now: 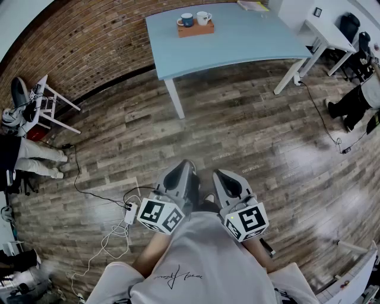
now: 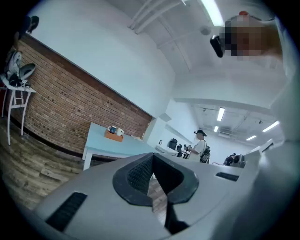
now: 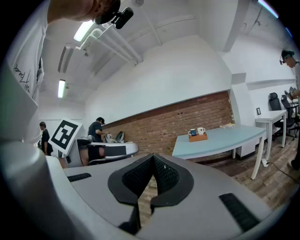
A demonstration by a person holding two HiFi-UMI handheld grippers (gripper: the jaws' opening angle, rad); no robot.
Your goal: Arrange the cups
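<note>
A blue cup (image 1: 187, 19) and a white cup (image 1: 203, 18) stand side by side on a small brown wooden tray (image 1: 195, 29) near the far edge of a light blue table (image 1: 237, 41). Both grippers hang close to the person's body, far short of the table, above the wood floor. My left gripper (image 1: 185, 169) is shut with nothing in it. My right gripper (image 1: 221, 177) is shut and empty too. In the left gripper view the two cups (image 2: 114, 131) show small on the distant table. The right gripper view also shows the cups (image 3: 197, 131) on the tray.
A white stool (image 1: 50, 104) with gear stands at the left by the brick wall. Cables and a power strip (image 1: 130, 212) lie on the floor near the person's feet. A white desk (image 1: 323, 32) and a seated person (image 1: 359, 98) are at the right. Books (image 1: 254, 6) lie on the table's far corner.
</note>
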